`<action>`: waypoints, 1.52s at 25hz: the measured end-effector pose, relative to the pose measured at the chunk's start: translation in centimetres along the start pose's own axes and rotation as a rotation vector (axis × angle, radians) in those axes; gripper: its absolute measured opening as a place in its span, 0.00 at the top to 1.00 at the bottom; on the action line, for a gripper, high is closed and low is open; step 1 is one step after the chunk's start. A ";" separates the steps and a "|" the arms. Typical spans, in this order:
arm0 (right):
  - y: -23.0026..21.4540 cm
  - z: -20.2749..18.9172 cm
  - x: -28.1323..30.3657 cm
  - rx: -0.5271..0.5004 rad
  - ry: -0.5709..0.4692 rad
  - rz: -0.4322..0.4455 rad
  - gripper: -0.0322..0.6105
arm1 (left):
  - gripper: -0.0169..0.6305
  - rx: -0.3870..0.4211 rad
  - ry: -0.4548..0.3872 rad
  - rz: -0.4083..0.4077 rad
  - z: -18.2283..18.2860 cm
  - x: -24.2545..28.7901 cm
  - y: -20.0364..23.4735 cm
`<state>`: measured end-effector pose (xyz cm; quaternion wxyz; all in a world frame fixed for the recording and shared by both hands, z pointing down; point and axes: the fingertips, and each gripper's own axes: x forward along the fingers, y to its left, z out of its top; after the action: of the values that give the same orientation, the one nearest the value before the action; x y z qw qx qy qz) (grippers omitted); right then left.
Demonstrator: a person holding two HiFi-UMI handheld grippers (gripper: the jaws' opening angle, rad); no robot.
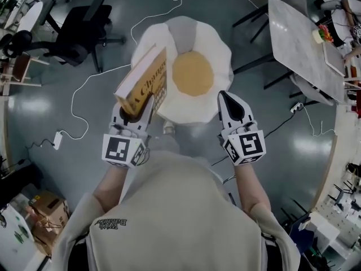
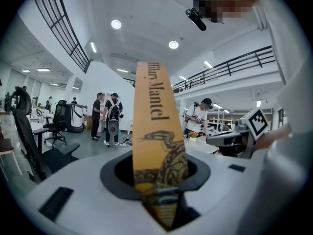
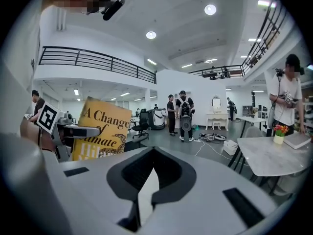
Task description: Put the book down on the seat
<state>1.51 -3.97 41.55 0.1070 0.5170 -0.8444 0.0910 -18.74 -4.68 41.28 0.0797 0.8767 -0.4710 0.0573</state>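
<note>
Clamped in the left gripper (image 1: 134,114): a yellow hardback book (image 1: 144,81), caught by its lower edge and standing up out of the jaws, tilted with its top leaning away from the person. Jaws narrow, pressed on either side of the book at the spine end. In the left gripper view, spine dead centre between the jaws, rising straight out of them, author's name running up it and a dark snake drawing lower down. Front cover turned toward the right gripper (image 1: 225,100), title lettering readable in the right gripper view, off to its left.

In the head view, book held up in the air over the left edge of the seat (image 1: 217,49), not lying on it. Seat shaped like a fried egg: white wavy rim, round yellow patch in the middle, just ahead of both grippers and between them.

Right gripper level with the left one, well apart from the book, near the seat's right side. Jaws drawn together to a point, only a thin pale sliver between them, nothing gripped.

Round about on the grey floor (image 1: 73,151): a black office chair (image 1: 84,27) to the upper left, a pale marble-topped counter (image 1: 304,44) to the upper right, a white cable (image 1: 84,89) trailing past the seat, a cardboard box (image 1: 42,205) at the lower left. Several people (image 3: 183,114) standing far back in the hall.
</note>
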 end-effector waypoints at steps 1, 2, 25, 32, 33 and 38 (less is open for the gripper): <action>-0.1 0.2 0.6 0.000 0.001 -0.003 0.94 | 0.74 -0.001 0.001 -0.005 0.1 0.4 0.5; -0.1 0.3 1.1 0.000 0.002 -0.006 0.94 | 0.74 0.000 0.002 -0.010 0.1 0.7 0.9; -5.7 -1.6 3.0 0.027 0.050 0.045 0.94 | 0.74 -0.068 0.038 0.051 0.4 6.0 -1.1; -7.6 -3.3 3.4 0.034 0.071 0.033 0.94 | 0.74 -0.069 0.048 0.034 -1.2 9.3 -1.3; -8.0 -3.6 3.8 0.033 0.074 0.031 0.94 | 0.74 -0.069 0.048 0.030 -1.5 10.0 -1.1; -10.1 -6.0 6.0 0.009 0.094 0.020 0.94 | 0.74 -0.079 0.007 0.025 -3.6 13.3 0.0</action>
<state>8.35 -12.02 49.41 0.1432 0.5041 -0.8432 0.1198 -11.47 -14.83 47.17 0.1152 0.8666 -0.4836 0.0427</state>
